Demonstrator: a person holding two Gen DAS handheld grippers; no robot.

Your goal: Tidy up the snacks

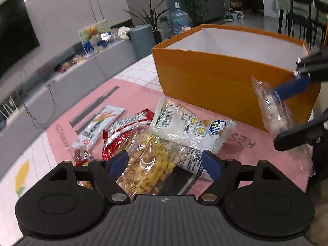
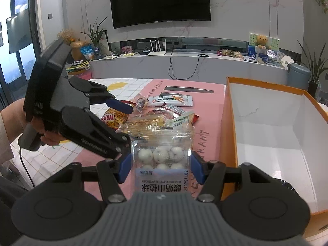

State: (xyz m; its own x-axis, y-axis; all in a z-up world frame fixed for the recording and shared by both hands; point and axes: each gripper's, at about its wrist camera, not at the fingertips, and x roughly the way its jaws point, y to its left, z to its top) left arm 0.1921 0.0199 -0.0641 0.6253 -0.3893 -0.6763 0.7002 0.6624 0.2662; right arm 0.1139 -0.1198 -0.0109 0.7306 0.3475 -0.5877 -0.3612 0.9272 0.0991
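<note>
Over the pile of snacks, my left gripper [image 1: 165, 164] stands open, with a clear bag of yellow curls [image 1: 151, 164] lying between its blue pads and not pressed by them. A white packet with a blue label [image 1: 190, 125], a red packet [image 1: 123, 131] and a white stick-snack packet [image 1: 102, 123] lie just beyond it. My right gripper [image 2: 161, 168] is shut on a clear bag of white coated balls [image 2: 162, 153], held above the pink mat beside the orange box [image 2: 227, 123]. The same bag [image 1: 274, 112] hangs at the box's front wall [image 1: 205, 78]. The box's white inside shows nothing in it.
The pink mat [image 1: 133, 96] covers a tiled tabletop [image 2: 41, 164]. A person's hand [image 2: 49, 135] grips the left tool, and a cable trails from it. Behind are a low grey counter [image 2: 184, 65], a wall TV [image 2: 160, 2], plants and a grey bin [image 1: 141, 39].
</note>
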